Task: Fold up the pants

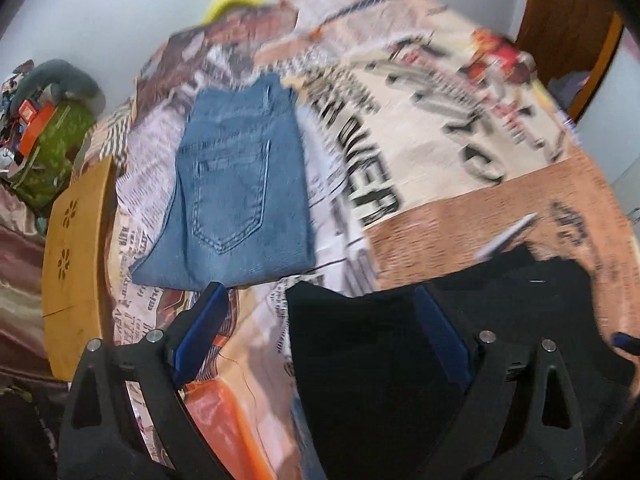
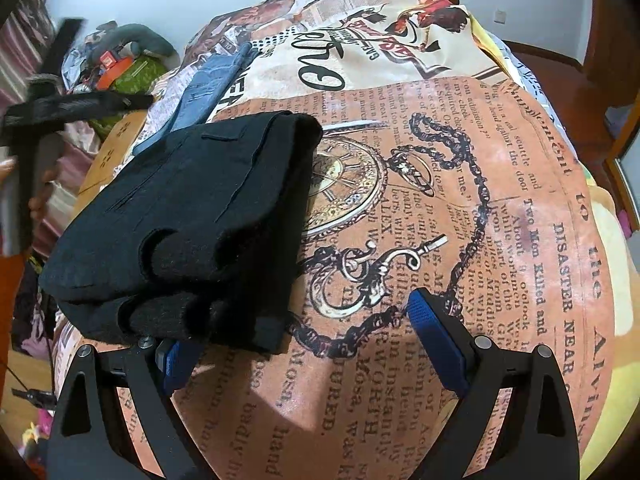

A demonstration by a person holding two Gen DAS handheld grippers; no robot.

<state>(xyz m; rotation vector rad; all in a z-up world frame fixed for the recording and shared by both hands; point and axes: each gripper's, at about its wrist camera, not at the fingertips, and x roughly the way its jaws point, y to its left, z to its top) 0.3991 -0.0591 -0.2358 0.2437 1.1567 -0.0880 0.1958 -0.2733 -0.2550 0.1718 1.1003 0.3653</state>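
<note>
Black pants (image 2: pixel 188 216) folded on the printed bed cover (image 2: pixel 500 208), folded jeans (image 1: pixel 240 184) farther left; left claw (image 1: pixel 320 328) and right claw (image 2: pixel 304 344) both wide open, empty; best to square edges before pressing flat.

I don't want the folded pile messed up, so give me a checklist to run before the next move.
1. Black pants folded into a compact stack on the bedspread: ok.
2. Left hand-held gripper free of cloth: ok, jaws wide, the black fabric lies below them, not pinched.
3. Right hand-held gripper free of cloth: cannot tell, jaws apart, but its left finger is tucked under the stack's edge.
4. Folded jeans lying apart, undisturbed: ok.
5. Stack edges even: not ok, rolled leg ends bulge at the near side.
</note>
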